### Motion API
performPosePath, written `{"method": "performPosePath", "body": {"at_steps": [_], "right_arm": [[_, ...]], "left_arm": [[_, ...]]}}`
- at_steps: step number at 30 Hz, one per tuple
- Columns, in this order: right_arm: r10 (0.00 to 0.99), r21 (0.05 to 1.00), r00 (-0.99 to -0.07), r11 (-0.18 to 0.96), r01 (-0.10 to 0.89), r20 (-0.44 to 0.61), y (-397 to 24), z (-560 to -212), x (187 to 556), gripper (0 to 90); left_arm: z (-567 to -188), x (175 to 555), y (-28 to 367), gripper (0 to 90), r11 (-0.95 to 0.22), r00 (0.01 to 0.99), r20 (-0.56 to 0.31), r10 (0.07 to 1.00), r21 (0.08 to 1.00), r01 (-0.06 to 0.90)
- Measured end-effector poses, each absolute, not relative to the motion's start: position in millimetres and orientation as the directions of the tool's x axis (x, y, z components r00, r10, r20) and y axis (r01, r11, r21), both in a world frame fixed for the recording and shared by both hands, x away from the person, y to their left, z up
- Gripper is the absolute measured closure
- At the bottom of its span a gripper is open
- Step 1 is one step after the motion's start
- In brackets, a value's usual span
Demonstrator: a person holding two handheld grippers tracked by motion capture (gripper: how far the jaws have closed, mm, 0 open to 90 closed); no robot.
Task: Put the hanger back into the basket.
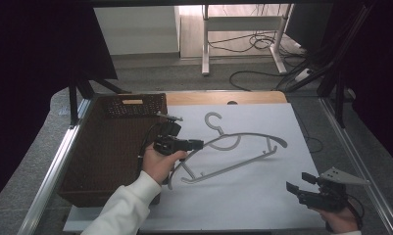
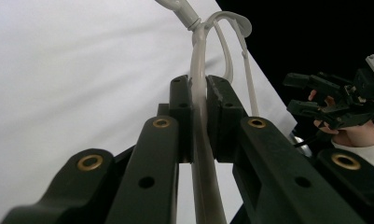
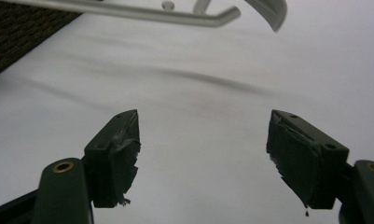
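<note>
A grey plastic clothes hanger [image 1: 243, 144] hangs lifted above the white sheet [image 1: 243, 196], casting a shadow on it. My left gripper [image 1: 196, 144] is shut on the hanger's left arm; in the left gripper view the grey bar [image 2: 198, 107] is pinched between the two black pads, and the hook curls beyond. The right gripper [image 1: 298, 182] stands open near the sheet's front right corner, well short of the hanger. In the right gripper view its pads [image 3: 117, 154] are wide apart with nothing between them, and the hanger's end [image 3: 268, 9] floats above.
A dark woven basket [image 1: 110, 147] takes up the table's left side, right beside my left hand. The wooden table edge [image 1: 223, 98] shows behind the sheet. Metal rails run along both sides, with cables and a desk frame on the floor beyond.
</note>
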State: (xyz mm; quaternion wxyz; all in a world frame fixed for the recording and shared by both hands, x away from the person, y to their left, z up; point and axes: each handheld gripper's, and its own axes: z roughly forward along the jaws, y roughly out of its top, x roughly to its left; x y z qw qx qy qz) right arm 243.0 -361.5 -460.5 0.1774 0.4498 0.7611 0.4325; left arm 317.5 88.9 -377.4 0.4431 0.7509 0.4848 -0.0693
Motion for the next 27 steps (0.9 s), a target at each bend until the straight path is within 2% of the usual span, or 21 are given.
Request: {"method": "performPosePath", "body": {"at_steps": [11, 20, 27], "right_arm": [[0.843, 0.815, -0.527, 0.231, 0.532, 0.104, -361.8, -461.0, 243.7, 25.5], [0.854, 0.811, -0.512, 0.23, 0.538, 0.098, -362.6, -461.4, 244.4, 25.6], [0.857, 0.806, -0.508, 0.237, 0.543, 0.091, -362.6, -462.8, 245.1, 25.6]], "left_arm": [[-355.0, 314.2, 113.3, 81.9, -0.146, 0.531, -0.466, 0.708, 0.639, 0.755], [-352.9, 313.2, 122.1, 81.9, -0.146, 0.529, -0.458, 0.714, 0.641, 0.753], [-345.0, 307.1, 146.5, 81.9, -0.112, 0.51, -0.453, 0.732, 0.658, 0.745]]}}
